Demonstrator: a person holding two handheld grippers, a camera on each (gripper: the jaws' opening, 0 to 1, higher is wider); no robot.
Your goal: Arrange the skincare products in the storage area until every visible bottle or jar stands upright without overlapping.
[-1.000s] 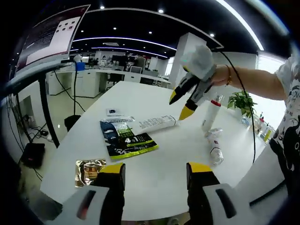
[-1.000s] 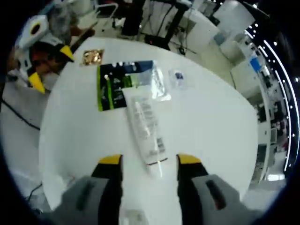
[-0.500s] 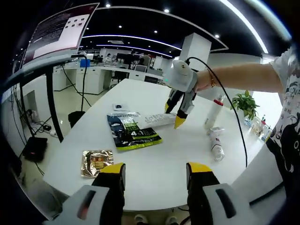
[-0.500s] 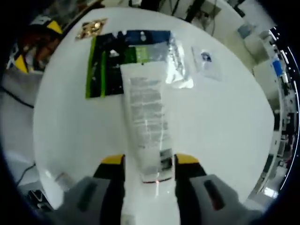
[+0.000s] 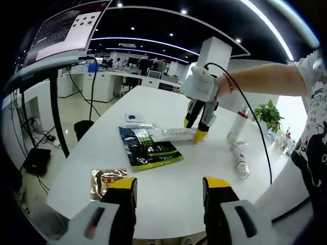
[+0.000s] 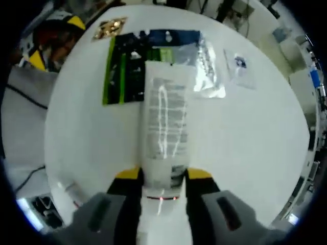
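Right gripper view. My right gripper (image 6: 162, 176) has its yellow-tipped jaws closed against both sides of a white tube (image 6: 164, 133), near its cap end. The tube lies flat on the white table (image 6: 255, 148), its far end overlapping a dark green sachet (image 6: 125, 71) and a silvery packet (image 6: 207, 64). A small clear packet (image 6: 240, 69) lies beside them; a gold sachet (image 6: 108, 28) sits near the table's far edge.
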